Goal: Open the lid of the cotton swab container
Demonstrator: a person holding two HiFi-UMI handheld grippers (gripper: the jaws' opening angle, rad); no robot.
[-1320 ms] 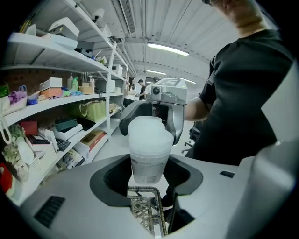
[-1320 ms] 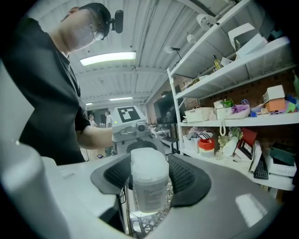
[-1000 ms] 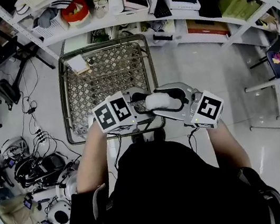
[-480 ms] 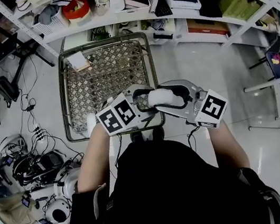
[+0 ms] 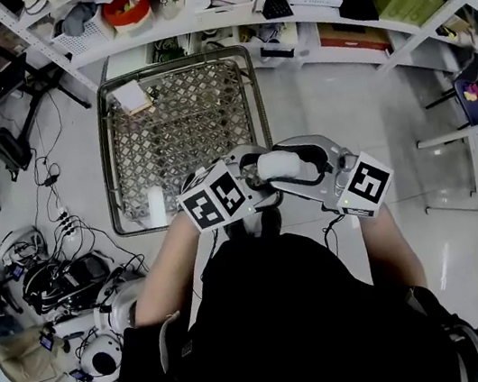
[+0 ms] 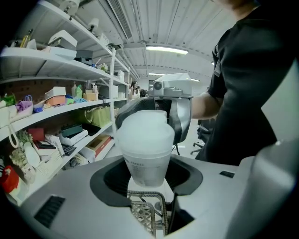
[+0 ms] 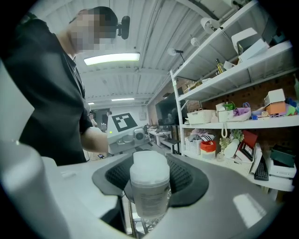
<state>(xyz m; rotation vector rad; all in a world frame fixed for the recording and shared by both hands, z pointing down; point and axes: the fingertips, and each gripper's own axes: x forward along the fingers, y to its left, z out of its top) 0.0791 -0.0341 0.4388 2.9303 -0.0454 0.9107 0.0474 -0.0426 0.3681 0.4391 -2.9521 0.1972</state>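
Note:
The cotton swab container (image 5: 276, 168), a frosted white tub with a domed white lid, hangs in the air in front of the person's chest, just past the near rim of a wire basket. My right gripper (image 5: 288, 169) is shut on it from the right; in the right gripper view the container (image 7: 149, 179) stands upright between the dark pads. My left gripper (image 5: 254, 181) comes in from the left. Its jaws have just been closing with the container (image 6: 145, 140) between them, and they hug it below the lid. The lid sits closed on the tub.
A wire mesh basket (image 5: 181, 122) with a small box in its far left corner stands right below and beyond the grippers. Crowded shelves (image 5: 216, 7) run along the far side. Cables and gear (image 5: 61, 272) litter the floor at the left.
Both grippers stay together around the container. The left gripper's marker cube has tilted a little and slid slightly right in the picture. The lid looks the same.

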